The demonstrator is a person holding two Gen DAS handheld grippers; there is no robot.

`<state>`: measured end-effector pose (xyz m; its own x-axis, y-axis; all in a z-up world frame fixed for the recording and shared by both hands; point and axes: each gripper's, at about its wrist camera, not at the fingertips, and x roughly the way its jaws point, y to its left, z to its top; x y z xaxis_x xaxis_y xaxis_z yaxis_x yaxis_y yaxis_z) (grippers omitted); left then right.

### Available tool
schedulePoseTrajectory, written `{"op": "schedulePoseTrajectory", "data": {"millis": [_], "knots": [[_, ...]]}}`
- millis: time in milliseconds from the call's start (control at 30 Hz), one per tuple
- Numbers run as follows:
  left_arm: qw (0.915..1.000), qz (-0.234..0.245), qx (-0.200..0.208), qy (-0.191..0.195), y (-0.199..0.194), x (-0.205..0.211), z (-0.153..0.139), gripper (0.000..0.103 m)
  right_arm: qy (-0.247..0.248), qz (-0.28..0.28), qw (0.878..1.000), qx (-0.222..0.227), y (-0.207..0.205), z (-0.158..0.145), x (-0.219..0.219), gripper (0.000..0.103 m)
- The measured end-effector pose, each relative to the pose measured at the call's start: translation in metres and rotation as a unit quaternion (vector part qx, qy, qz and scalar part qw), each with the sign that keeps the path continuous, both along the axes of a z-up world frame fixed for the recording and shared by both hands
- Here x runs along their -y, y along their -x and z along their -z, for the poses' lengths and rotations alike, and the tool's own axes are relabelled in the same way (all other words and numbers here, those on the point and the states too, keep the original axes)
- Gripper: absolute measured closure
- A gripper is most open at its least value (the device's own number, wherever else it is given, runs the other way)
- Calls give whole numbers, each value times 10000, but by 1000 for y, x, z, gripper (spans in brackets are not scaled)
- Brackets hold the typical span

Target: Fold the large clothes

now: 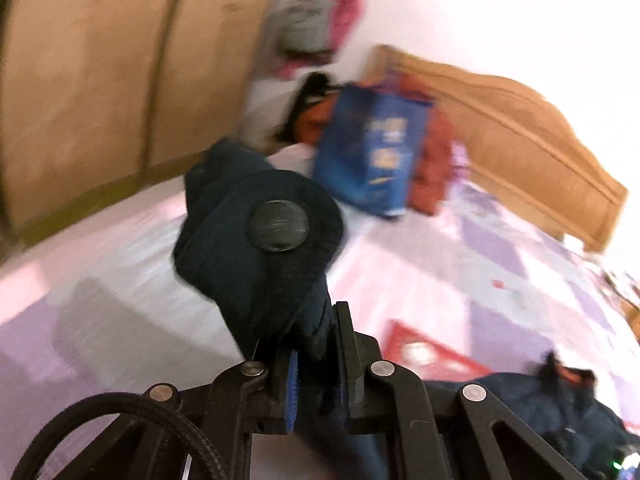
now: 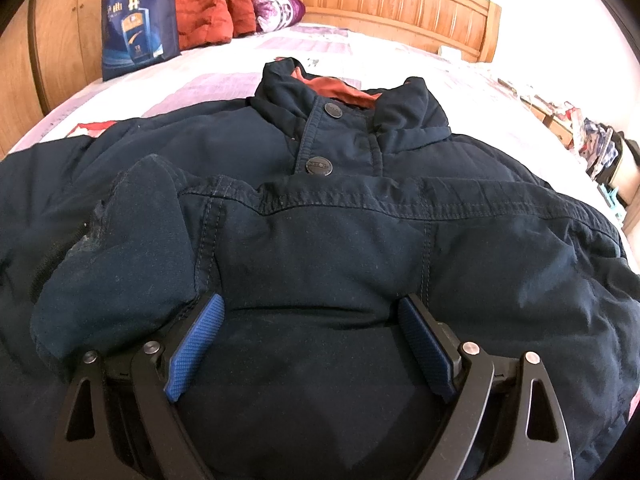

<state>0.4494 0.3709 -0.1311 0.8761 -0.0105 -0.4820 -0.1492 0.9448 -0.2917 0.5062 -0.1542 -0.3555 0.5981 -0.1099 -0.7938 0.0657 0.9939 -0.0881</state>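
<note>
Left hand-held gripper (image 1: 314, 364) clamped on a buttoned flap of the navy jacket (image 2: 320, 240), lifted at frame centre in the blurred left view. Right hand-held gripper (image 2: 310, 344) wide open, gripping nothing, over the jacket's folded hem at lower centre. Jacket spread on the bed (image 2: 400, 64). Risk: thick padded cloth slipping from the narrow pinch, dropping and undoing the fold.

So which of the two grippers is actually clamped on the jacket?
The left gripper: it is shut on a flap of the navy jacket. The right gripper stands open over it.
</note>
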Motion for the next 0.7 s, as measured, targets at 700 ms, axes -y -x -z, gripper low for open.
{"op": "schedulePoseTrajectory", "data": {"millis": [700], "knots": [[9211,3878,-278,182,-56,450,21,94,-138,496,9962,698,171,-112,132,12]]}}
